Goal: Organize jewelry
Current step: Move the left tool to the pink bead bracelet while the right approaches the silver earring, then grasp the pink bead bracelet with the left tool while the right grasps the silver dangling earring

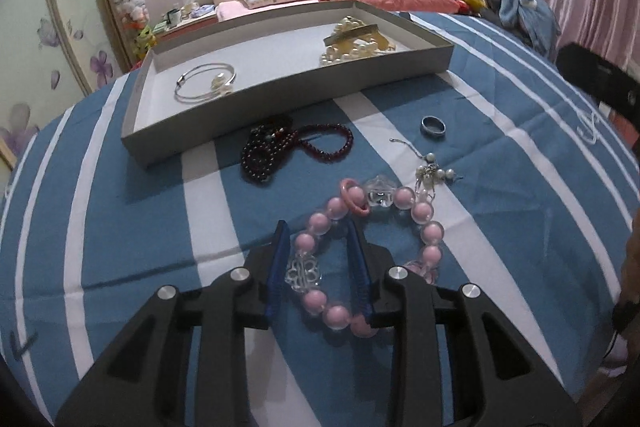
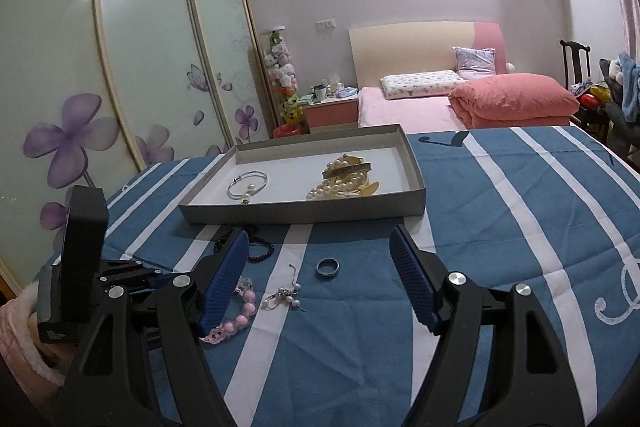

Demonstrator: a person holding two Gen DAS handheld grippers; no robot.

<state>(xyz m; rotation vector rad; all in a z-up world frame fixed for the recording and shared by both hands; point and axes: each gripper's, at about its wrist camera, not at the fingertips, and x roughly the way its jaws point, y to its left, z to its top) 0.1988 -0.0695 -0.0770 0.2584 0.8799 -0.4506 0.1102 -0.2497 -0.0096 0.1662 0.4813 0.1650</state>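
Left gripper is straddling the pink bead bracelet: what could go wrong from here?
The left gripper is open around one side of the pink bead bracelet; round beads might slip from the pads, or the small pink ring lying on it may drop off. The pearl charm lies close and could get dragged along.

Both grippers have matte black angular frames with triangular cut-outs and round silver screw heads. The left gripper (image 1: 318,227) and right gripper (image 2: 318,233) carry ribbed blue pads (image 2: 224,279) on their jaws. A fuzzy pink sleeve (image 2: 24,347) shows at lower left.
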